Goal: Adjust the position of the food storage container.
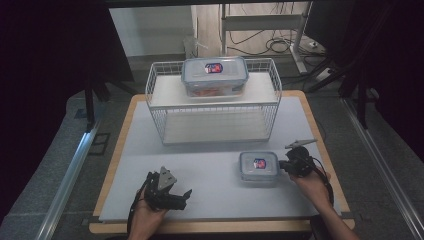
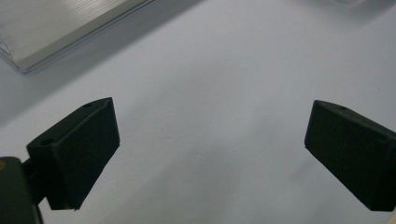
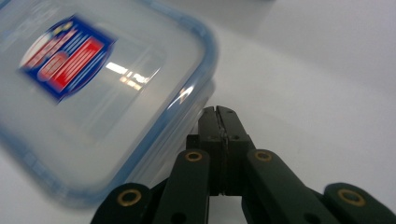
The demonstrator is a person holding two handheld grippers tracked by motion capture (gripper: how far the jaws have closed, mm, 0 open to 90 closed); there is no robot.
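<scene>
Here the right gripper point(image 3: 219, 112), jaws pressed together, touches the small lidded container's point(image 1: 258, 167) side; left gripper point(image 1: 167, 192) gapes wide apart.

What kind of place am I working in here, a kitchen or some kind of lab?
Most likely a lab or recording workspace, not a kitchen: a bare work table with dark curtains around it, loose cables on the floor behind, and a staged wire basket holding a food container.

Tongs point(image 3: 220, 111) pressed together, tips against side of small container point(image 3: 93, 93); blue-rimmed lid.
</scene>
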